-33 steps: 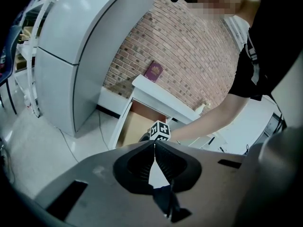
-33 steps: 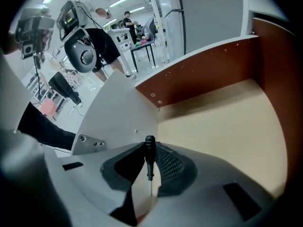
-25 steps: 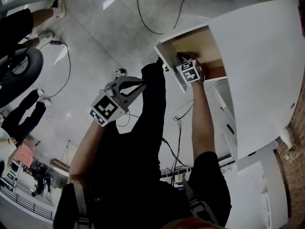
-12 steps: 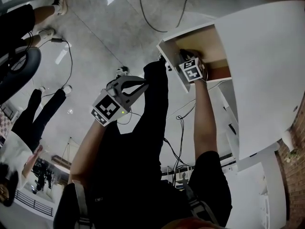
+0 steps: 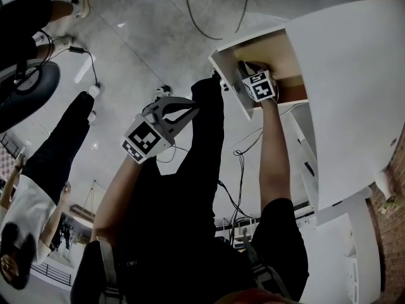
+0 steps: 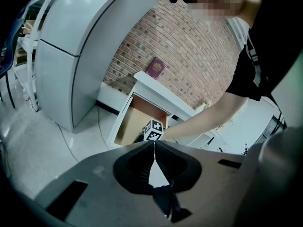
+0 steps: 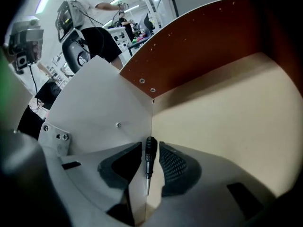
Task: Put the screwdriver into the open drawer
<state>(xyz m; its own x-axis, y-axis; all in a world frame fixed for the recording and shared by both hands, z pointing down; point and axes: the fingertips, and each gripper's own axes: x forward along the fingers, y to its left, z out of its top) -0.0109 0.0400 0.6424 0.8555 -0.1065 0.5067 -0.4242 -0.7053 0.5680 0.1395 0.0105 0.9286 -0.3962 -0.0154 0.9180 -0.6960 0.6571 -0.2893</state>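
Head view first: the white cabinet (image 5: 354,87) fills the right of the frame, and its open drawer (image 5: 278,49) juts out toward the grey floor (image 5: 145,37). Your right tool (image 5: 248,71) is reached down inside that drawer, pointing steeply at its bottom. Your left tool (image 5: 188,109) hangs out over the floor, well apart from the cabinet. In the left gripper view its jaws meet at the tips with nothing between them, so it takes no part in this step.

In the right gripper view you look into the near corner of the drawer, where the white side wall meets the pale wooden bottom, with the red-brown wall beyond. The right tool's jaws have just been opening and now stand wide. The screwdriver (image 7: 149,162) lies between them, its black handle toward the corner and its thin metal shaft toward you, right along the seam of wall and bottom. There is a gap between the handle and the ribbed pad on the right. The left pad is near the handle, but it does not look to be pressing on it. I judge the screwdriver let go and resting in the drawer.

So you are at the release, and the task looks all but done. The next move calls for lifting the right tool back out the way it points. Keep the jaws wide so that neither pad catches the handle and drags it along.
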